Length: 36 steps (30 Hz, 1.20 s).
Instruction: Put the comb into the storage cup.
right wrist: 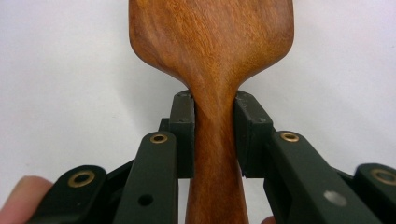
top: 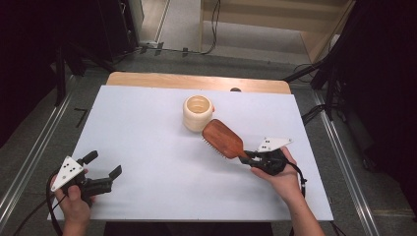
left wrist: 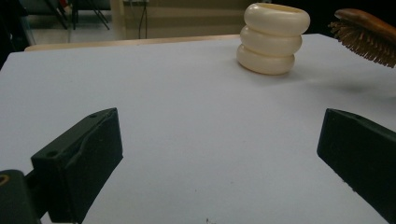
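A: At four o'clock on the table [top: 147, 128], what's the right gripper [top: 252, 158] doing?
B: Clamped on the wooden hairbrush [top: 223, 138] handle, head beside the cream cup [top: 197, 113].
A: At eight o'clock?
B: Left gripper [top: 105, 167], jaws apart, empty.

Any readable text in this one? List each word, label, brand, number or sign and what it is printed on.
None: no readable text in any view.
Wooden hairbrush: plain wood grain, no brand.
Cream ribbed cup: unmarked.
White table cover: blank.
Grey plates on the left gripper and right gripper: small dark dots, no letters or numbers.
Floor left of the table: a dark angular mark, not legible as a character.
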Tool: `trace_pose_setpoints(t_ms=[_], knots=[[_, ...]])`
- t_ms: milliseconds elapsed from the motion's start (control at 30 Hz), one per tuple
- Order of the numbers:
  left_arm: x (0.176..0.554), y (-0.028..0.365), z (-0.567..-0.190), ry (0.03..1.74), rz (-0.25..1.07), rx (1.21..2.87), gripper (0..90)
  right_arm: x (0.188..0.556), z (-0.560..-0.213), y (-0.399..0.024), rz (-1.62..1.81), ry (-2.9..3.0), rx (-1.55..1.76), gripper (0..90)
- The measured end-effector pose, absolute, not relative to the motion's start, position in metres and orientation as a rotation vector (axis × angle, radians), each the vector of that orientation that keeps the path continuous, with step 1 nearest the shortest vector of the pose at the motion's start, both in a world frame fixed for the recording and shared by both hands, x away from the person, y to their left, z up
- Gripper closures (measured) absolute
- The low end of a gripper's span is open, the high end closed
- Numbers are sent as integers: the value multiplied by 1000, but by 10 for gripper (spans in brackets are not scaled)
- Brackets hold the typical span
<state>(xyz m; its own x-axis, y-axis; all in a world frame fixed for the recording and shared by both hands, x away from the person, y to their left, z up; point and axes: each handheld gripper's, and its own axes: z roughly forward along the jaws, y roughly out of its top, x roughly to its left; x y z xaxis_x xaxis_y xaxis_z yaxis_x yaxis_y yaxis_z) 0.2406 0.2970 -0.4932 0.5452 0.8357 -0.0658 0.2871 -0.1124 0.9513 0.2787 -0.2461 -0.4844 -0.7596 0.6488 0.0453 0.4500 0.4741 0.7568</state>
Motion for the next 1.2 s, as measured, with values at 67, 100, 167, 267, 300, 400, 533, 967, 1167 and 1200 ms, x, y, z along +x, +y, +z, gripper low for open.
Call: trace_pose_setpoints(t_ms=[67, 100, 167, 267, 300, 400, 533, 967, 1167, 1200], knots=[[241, 297, -493, 955, 614, 1671, 1, 276, -488, -246, 1180, 2466, 957, 697], [241, 296, -493, 956, 614, 1674, 1, 275, -489, -246, 1182, 2464, 959, 697], [241, 296, -493, 962, 619, 1674, 1, 272, -492, -246, 1191, 2446, 987, 697], [241, 297, -493, 966, 618, 1672, 1, 268, -497, -247, 1225, 2415, 1013, 697], [241, 297, -493, 963, 620, 1674, 1, 267, -498, -247, 1229, 2407, 1016, 697], [241, 296, -493, 959, 624, 1679, 1, 262, -501, -246, 1236, 2380, 1029, 697], [241, 293, -491, 945, 628, 1708, 1, 256, -503, -243, 1281, 2330, 1052, 696], [235, 267, -473, 900, 596, 1715, 1, 245, -505, -223, 1344, 2281, 999, 697], [233, 247, -464, 874, 573, 1714, 1, 243, -504, -210, 1370, 2273, 983, 696], [233, 244, -463, 863, 562, 1711, 1, 243, -504, -209, 1375, 2272, 975, 697]])
